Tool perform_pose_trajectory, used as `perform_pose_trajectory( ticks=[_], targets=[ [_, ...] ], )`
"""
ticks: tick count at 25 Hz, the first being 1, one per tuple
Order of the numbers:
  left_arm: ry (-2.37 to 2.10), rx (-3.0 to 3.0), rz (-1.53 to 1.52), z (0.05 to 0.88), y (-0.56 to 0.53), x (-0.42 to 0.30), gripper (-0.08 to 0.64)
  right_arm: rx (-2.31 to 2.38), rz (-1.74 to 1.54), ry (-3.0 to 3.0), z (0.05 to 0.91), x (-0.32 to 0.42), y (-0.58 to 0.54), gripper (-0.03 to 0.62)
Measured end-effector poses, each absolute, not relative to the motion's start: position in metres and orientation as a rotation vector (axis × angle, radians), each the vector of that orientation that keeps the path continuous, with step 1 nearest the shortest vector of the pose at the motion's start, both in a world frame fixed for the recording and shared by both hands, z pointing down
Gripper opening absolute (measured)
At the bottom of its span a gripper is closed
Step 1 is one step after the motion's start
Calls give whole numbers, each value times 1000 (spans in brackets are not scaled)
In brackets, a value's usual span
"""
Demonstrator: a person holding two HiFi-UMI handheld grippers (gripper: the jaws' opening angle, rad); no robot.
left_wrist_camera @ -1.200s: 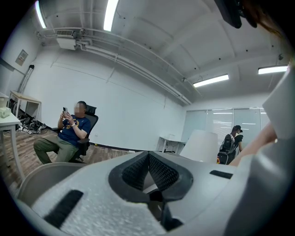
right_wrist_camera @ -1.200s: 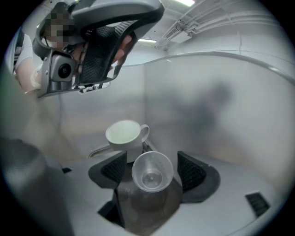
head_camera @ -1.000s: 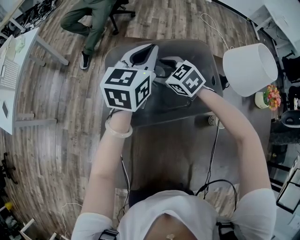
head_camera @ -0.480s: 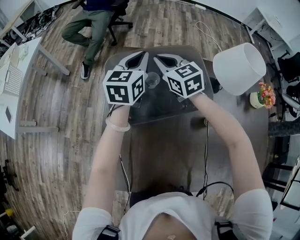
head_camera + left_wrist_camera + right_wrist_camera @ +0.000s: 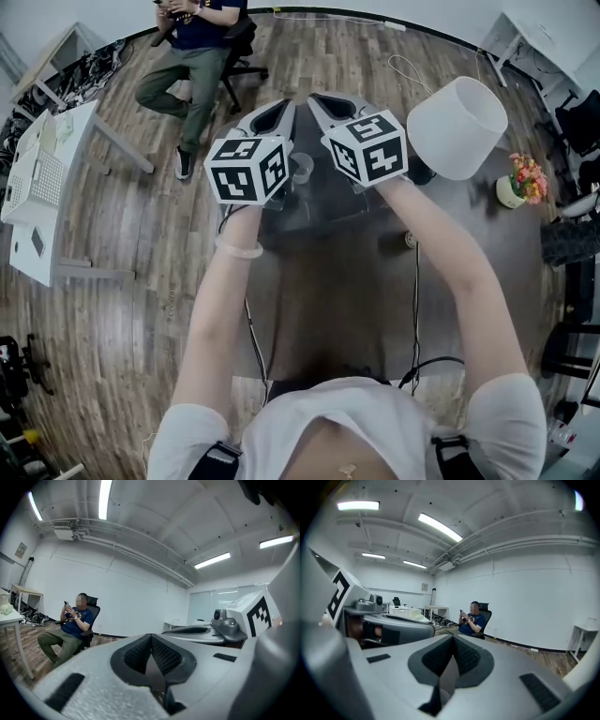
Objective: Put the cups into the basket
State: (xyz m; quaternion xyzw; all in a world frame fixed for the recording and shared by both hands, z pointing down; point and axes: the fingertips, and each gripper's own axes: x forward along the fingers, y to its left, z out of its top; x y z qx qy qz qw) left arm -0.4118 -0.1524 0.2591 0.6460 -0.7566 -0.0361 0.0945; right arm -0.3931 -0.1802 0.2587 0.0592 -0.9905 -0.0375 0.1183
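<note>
Overhead, a dark table (image 5: 328, 300) stands on plank flooring (image 5: 141, 281) in a white-walled room, with a seated person (image 5: 183, 70) beyond its far edge. Both the left gripper (image 5: 151, 637) and the right gripper (image 5: 452, 639) are pressed together, and a pale sliver in the right one's gap is unidentifiable. A clear cup (image 5: 301, 169) shows near the table's far edge, its base hard to make out.

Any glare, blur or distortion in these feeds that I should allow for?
Head view: strong fisheye bend, even light; the clear cup reads faint against the dark table. Left gripper view: bright ceiling strips, black corners, left hand-held gripper soft. Right gripper view: likewise, right hand-held gripper soft.
</note>
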Motion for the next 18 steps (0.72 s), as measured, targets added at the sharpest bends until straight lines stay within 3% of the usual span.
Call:
perform_pose_trajectory(
  ticks=[18],
  targets=[
    [-2134,2087,-149,220,-110,-246,11,408,-134,-2989,213,-203,-137,11]
  ],
)
